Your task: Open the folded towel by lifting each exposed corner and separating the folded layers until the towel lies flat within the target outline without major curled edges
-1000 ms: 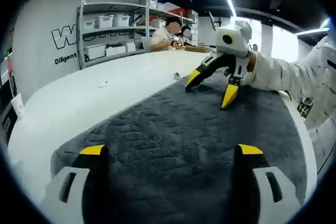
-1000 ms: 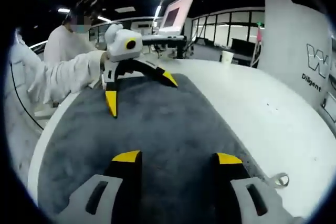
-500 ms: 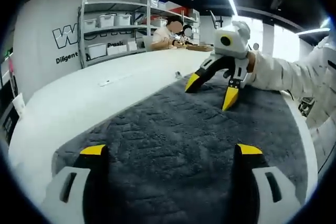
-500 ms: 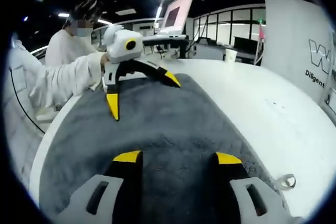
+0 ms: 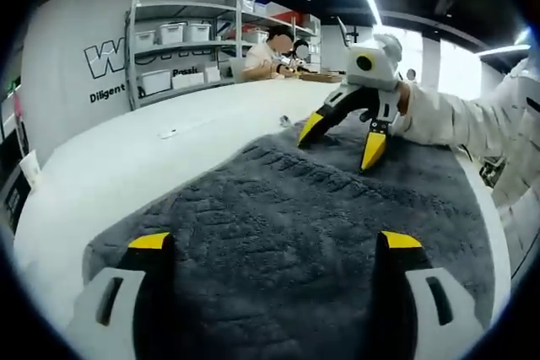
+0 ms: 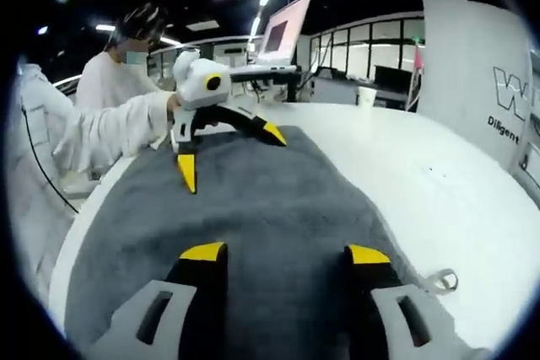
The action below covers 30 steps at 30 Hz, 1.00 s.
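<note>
Left gripper view: the dark grey towel (image 5: 287, 233) is seen spread over the white table (image 5: 126, 158). The left gripper (image 5: 274, 242) is held over the towel's near end, its yellow-tipped jaws wide apart and empty. At the towel's far end the right gripper (image 5: 337, 142) is seen, spread wide, tips at the pile. Shelving (image 5: 181, 48) stands beyond the towel.

Right gripper view: the right gripper (image 6: 285, 253) is set wide and empty over the towel (image 6: 253, 200). At the towel's far end the left gripper (image 6: 228, 153) is spread. A hanging loop (image 6: 440, 280) lies at the towel's right edge.
</note>
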{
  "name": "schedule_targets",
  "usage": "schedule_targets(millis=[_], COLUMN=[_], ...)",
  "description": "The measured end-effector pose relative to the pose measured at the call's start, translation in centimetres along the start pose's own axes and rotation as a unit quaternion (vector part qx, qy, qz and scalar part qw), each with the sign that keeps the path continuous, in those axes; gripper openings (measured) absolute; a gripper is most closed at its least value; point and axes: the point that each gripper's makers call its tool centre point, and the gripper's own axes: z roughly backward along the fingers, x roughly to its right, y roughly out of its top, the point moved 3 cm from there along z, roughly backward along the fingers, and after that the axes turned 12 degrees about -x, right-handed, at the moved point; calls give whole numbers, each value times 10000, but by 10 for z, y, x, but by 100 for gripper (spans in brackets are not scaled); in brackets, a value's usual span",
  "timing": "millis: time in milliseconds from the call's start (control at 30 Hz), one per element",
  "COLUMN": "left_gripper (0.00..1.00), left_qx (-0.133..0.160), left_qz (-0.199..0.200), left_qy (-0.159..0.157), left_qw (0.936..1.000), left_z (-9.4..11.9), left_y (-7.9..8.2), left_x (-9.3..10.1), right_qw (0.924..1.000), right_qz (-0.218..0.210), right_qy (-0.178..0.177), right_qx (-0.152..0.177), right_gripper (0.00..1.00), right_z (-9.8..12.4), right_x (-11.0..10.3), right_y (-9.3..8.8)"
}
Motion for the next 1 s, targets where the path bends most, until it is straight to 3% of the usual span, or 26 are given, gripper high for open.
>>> schedule_targets(millis=[267,367,500,767,1000], left_gripper=[98,98,98,98,98], left_qx=[0,-3,-11,-95,-128], left_qz=[-23,-24,-26,-35,-47], left_qy=[-15,-13,-12,-14,-24], left_qw=[10000,10000,10000,9999,9999], left_z=[0,0,0,-1,-1], left_y=[0,0,0,1,1], left_x=[0,0,-1,-2,-2], right_qw=[9995,9979,9957,9889,9873], right_qz=[-109,-309,-590,-802,-923], right_qy=[-292,-551,-614,-847,-684], right_qx=[-66,-142,-376,-919,-1093], right_gripper=[64,69,78,80,86], right_z=[83,113,142,170,169], right_x=[23,39,52,67,69], right_y=[-50,-77,-113,-164,-184])
